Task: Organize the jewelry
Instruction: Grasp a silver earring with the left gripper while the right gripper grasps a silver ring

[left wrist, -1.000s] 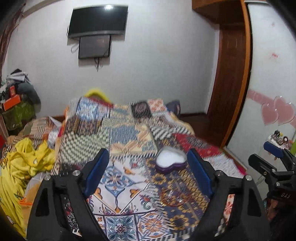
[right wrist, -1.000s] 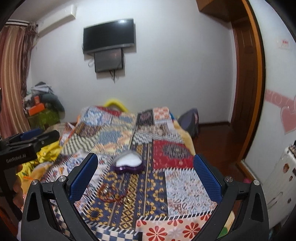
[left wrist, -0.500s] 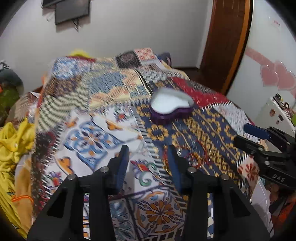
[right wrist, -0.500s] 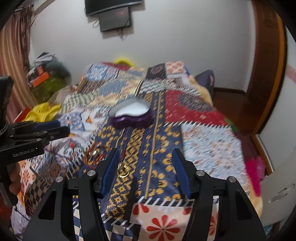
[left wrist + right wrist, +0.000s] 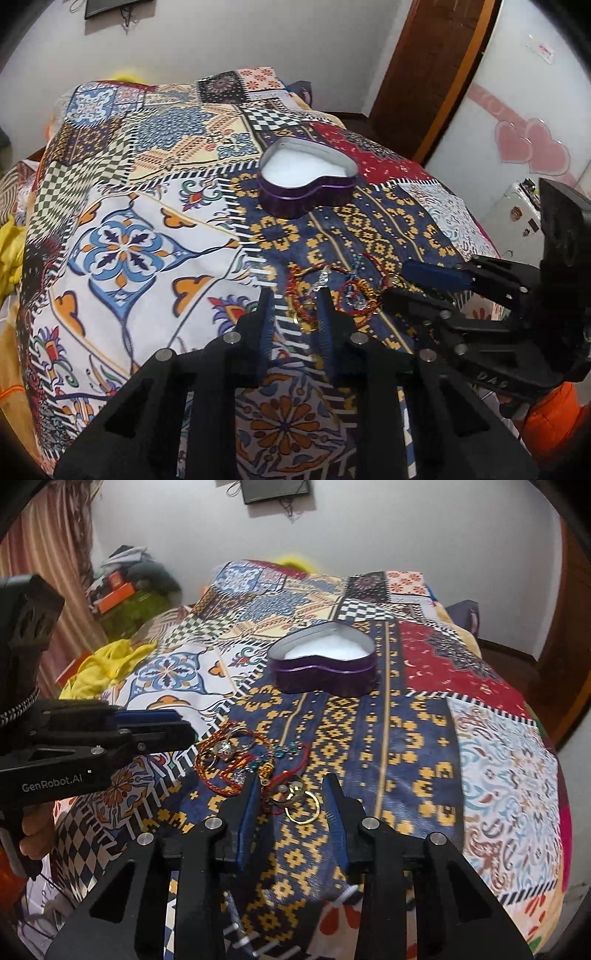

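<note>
A purple heart-shaped tin (image 5: 308,181) with a white lining stands open on the patchwork bedspread (image 5: 125,236); it also shows in the right wrist view (image 5: 325,668). A tangle of red cord bracelets, gold rings and small charms (image 5: 332,291) lies in front of it, also in the right wrist view (image 5: 255,768). My left gripper (image 5: 293,301) is open by a narrow gap just over the near left part of the pile. My right gripper (image 5: 291,794) is open with a gold ring (image 5: 303,806) between its fingers.
A yellow cloth (image 5: 107,661) lies at the bed's left edge. Clutter is piled in the far left corner (image 5: 125,579). A wooden door (image 5: 428,74) and a white cabinet with pink heart stickers (image 5: 532,147) stand to the right.
Both grippers have moved down and forward to the jewelry pile. Both jaws have narrowed from wide open a second ago to a small gap now.
</note>
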Demonstrator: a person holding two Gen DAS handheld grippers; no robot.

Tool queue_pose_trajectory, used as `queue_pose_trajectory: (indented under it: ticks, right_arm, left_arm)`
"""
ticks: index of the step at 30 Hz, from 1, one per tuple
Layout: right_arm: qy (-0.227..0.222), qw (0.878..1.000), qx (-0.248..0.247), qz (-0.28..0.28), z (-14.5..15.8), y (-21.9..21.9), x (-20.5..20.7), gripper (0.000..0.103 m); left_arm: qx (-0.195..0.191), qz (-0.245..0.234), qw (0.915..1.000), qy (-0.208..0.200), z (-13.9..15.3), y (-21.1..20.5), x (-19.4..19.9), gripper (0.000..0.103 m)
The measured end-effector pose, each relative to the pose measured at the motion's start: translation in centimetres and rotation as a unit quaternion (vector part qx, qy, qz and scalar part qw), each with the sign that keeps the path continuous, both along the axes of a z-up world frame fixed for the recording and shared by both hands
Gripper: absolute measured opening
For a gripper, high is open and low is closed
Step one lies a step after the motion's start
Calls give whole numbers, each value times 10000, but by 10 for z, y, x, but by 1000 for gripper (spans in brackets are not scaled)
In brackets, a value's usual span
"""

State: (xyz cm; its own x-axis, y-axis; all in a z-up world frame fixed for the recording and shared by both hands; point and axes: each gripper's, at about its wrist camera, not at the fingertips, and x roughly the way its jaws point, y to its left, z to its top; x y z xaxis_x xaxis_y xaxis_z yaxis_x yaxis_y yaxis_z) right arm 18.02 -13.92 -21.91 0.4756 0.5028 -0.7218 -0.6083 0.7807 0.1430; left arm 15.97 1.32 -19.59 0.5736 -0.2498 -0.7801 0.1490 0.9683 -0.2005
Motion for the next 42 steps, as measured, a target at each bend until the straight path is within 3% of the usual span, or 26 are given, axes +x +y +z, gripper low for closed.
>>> queue_pose_trajectory:
  ticks: [5,17,25,42]
  right_arm:
    - [-6,10000,-52,60,-4,4,4,22]
    - [-39,9999,90,-74,2,-6,5,21]
    - [-78,9994,190,-266,10,-18,9,21]
    - [-441,9968,421,-509,41,-33,5,17]
  left_arm:
    - [45,-94,9999,35,-2,-6,7,22]
    - [148,-209,9997,43,-7,-19,21,21]
    - [207,-208,9996,57,-12,-24,29,3]
    - [53,-57,9986,-532,37,-14,11,3]
